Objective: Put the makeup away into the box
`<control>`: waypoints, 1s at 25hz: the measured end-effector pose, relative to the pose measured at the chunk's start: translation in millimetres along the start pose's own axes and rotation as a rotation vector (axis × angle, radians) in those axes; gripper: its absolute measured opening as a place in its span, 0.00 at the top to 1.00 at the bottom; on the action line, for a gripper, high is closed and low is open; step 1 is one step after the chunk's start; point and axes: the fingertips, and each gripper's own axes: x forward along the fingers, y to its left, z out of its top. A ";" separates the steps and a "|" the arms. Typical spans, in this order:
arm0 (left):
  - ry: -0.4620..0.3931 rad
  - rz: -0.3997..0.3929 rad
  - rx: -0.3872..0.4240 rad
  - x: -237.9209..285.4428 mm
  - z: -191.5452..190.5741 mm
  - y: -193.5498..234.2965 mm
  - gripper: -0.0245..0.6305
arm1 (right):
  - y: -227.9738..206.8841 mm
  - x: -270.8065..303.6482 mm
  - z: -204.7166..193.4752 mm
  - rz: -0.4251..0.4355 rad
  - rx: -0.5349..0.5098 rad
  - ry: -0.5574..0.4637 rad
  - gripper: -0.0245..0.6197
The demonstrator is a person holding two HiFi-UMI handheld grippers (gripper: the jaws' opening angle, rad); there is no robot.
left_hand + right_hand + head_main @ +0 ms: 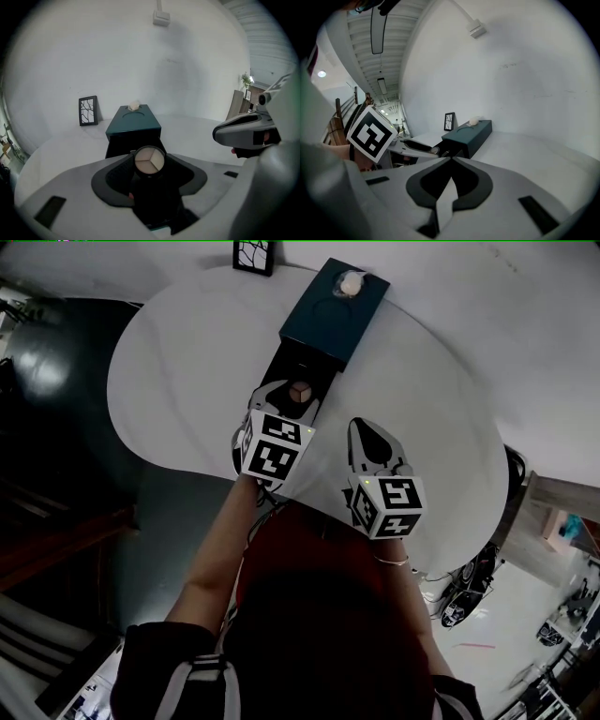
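Observation:
A round black makeup compact (300, 390) with three beige shades sits between the jaws of my left gripper (298, 397), which is shut on it. In the left gripper view the compact (150, 160) is held just in front of the teal box (133, 123), over its open black drawer (131, 146). The box (333, 310) lies at the far side of the white table (187, 381), with the drawer (302, 360) pulled out toward me. To the right of the drawer, my right gripper (370, 439) hovers over the table, shut with nothing in it (451, 160).
A small white object (350, 283) rests on top of the box. A black picture frame (254, 256) stands against the wall behind the table. The table's curved edge runs close on the left and right, with dark floor beyond.

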 end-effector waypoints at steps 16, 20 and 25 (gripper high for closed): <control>0.098 -0.098 0.057 31.8 -4.8 -3.7 0.61 | -15.0 5.7 0.7 -0.071 0.035 0.007 0.94; 0.109 -0.105 0.050 36.3 -6.3 -1.9 0.61 | -17.3 5.0 1.0 -0.083 0.038 0.008 0.94; 0.124 -0.108 0.039 41.0 -10.0 -0.7 0.61 | -19.3 5.4 -0.2 -0.091 0.038 0.014 0.94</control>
